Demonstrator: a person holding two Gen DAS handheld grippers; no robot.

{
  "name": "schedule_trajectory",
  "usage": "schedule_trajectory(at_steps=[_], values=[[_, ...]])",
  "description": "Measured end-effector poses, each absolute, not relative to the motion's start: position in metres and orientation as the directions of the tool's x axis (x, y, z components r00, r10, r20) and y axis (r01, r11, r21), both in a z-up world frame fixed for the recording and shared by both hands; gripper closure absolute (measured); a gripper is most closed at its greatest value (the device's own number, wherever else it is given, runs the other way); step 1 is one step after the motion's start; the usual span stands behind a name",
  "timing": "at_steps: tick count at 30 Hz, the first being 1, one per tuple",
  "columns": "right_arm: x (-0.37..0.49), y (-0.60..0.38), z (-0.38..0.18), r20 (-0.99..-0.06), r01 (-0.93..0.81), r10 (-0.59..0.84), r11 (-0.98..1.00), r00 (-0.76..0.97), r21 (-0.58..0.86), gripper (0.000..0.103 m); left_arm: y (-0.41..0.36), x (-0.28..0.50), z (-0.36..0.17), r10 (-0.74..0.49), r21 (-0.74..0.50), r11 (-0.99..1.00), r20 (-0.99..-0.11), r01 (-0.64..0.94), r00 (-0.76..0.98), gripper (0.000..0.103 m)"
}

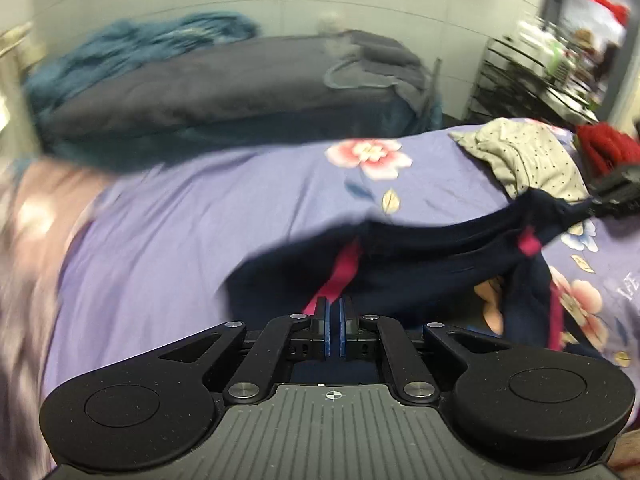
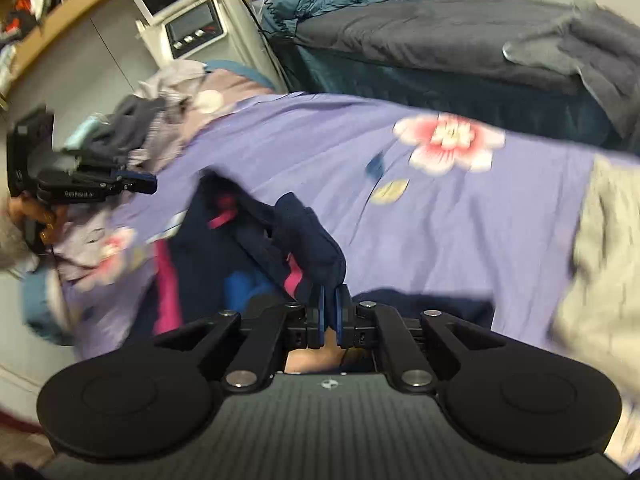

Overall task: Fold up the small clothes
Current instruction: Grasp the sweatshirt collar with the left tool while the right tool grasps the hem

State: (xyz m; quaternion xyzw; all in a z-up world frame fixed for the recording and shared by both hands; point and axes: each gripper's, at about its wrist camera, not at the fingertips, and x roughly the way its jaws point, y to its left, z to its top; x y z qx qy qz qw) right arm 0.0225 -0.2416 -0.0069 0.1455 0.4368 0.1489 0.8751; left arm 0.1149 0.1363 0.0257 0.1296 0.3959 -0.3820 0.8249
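Garment [image 1: 420, 264] is hanging across the left wrist view, navy with pink stripes, stretching from just ahead of the left tongs [image 1: 335, 330] out to the far right, where the other tool is showing at the frame edge. Left jaws are sitting nearly together, blue pads [image 1: 327, 332] with only a thin slit between. Cloth is starting right at the tips, but I cannot tell from this view whether any is actually pinched. Purple floral sheet [image 1: 200, 216] is lying under and ahead of the tongs; a dotted grey garment [image 1: 528, 152] is resting further ahead and right. Frame is motion-blurred.

Right wrist view: right tongs [image 2: 329, 316] are closing on a bunched navy corner [image 2: 312, 240], which is rising straight out of the tips, jaws almost shut around it. Rest of the garment is draping down and left toward the left tongs [image 2: 136, 182], seen side-on, apparently shut. Sheet is spreading ahead and right; a grey cloth [image 2: 600, 260] is sitting at the right edge.

Judgement: lift-and-spread step, garment held up between both tools above the sheet, no fold made yet. Next move is calling for both tongs pulling apart to flatten the cloth, then lowering it onto bare sheet ahead, clear of the dotted garment, keeping tension even so the bunched corner is not slipping.
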Motion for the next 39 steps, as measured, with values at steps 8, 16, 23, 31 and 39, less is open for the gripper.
schedule_trajectory(at_steps=[8,16,23,31,39], values=[[-0.061,-0.206,-0.031,-0.766,-0.189,0.47,0.882,0.439,0.432,0.096,0.162,0.009,-0.013,-0.416,-0.179,0.8,-0.853,0.573,0.316,0.059],[-0.084,-0.147,-0.053,-0.773,-0.296,0.556,0.827,0.306,0.478,0.099,0.079,0.05,-0.004,-0.443,-0.154,0.81,-0.793,0.566,0.418,0.0],[-0.081,-0.135,-0.077,-0.791,-0.207,0.523,0.852,0.317,0.481,0.099,-0.046,0.062,-0.033,-0.336,0.069,0.694,-0.849,0.716,0.407,0.0],[-0.09,-0.145,-0.083,-0.78,-0.107,0.509,0.855,0.365,0.507,0.099,-0.09,0.044,-0.082,-0.118,0.346,0.617,-0.847,0.707,0.518,0.0],[-0.096,-0.146,-0.082,-0.791,-0.083,0.486,0.866,0.372,0.494,0.099,-0.073,0.084,-0.073,-0.067,0.369,0.741,-0.79,0.56,0.61,0.0]])
